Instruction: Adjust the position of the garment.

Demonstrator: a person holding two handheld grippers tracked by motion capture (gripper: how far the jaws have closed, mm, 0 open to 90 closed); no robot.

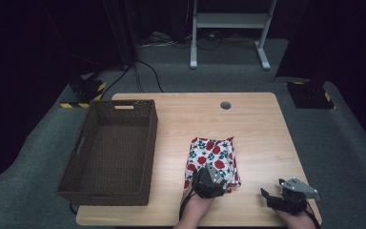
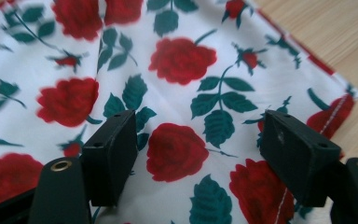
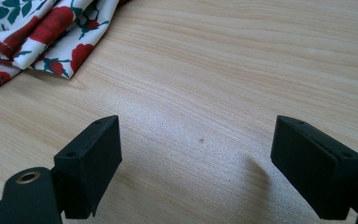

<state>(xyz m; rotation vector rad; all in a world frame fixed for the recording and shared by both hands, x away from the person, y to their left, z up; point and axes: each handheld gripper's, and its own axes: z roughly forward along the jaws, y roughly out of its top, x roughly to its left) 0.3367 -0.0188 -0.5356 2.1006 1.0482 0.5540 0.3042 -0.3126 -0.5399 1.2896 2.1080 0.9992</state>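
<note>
Hovering my left tongs [image 1: 204, 183], jaws spread, on the near edge of the folded rose cloth [image 1: 213, 160] mid-worktop; it runs away from me. Right tongs [image 1: 271, 198] open too, empty, farther off.

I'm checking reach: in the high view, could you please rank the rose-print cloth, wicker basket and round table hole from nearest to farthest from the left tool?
1. Rose-print cloth: directly under the left tool.
2. Wicker basket: at the table's left.
3. Round table hole: near the far edge.
</note>
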